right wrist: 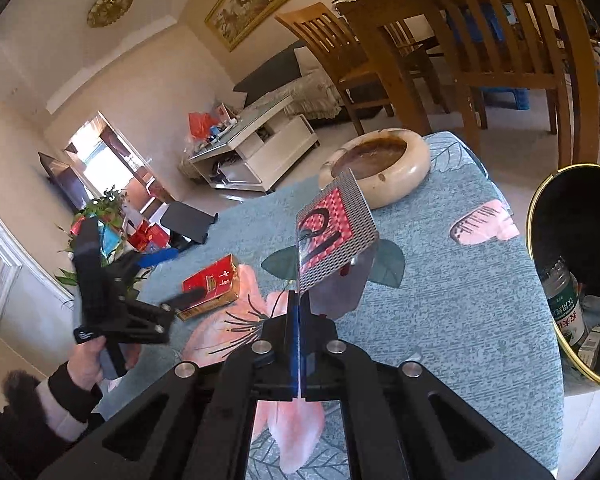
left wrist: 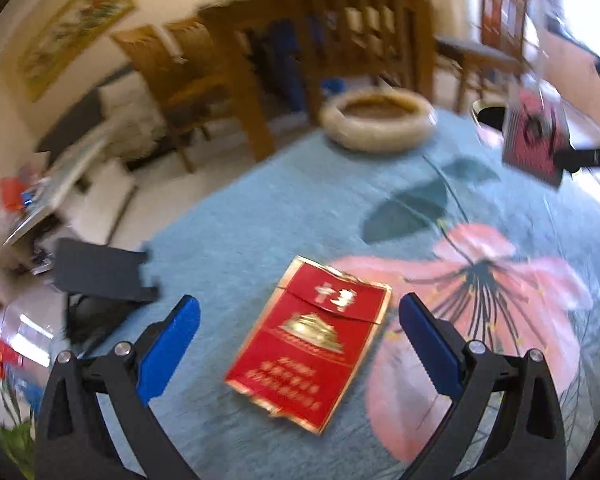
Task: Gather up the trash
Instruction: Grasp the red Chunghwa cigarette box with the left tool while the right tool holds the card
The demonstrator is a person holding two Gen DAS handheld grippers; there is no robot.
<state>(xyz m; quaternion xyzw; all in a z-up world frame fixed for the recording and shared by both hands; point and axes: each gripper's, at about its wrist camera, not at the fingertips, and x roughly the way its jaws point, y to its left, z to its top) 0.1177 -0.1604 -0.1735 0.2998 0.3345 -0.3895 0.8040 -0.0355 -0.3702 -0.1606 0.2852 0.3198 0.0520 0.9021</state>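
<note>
Black gripper arms fill the foreground as a trash pickup stands partly done. On the floral-clothed surface (right wrist: 440, 280), the right gripper (right wrist: 299, 300) is clamped together on a clear plastic wrapper with a red-and-black patterned card (right wrist: 332, 232), lifted clear of the cloth. At three o'clock in that view, just off the surface's edge, a gold-rimmed black bin (right wrist: 540, 208) already holds a green-labelled bottle (right wrist: 564, 308) and small boxes. Still to collect is a red cigarette pack (left wrist: 312, 344), lying flat on the cloth; the left gripper (left wrist: 300, 344), jaws apart, hovers with the pack between its blue fingers (left wrist: 168, 348), not yet touching. A stone ashtray (left wrist: 376, 124) sits at twelve o'clock, untouched.
</note>
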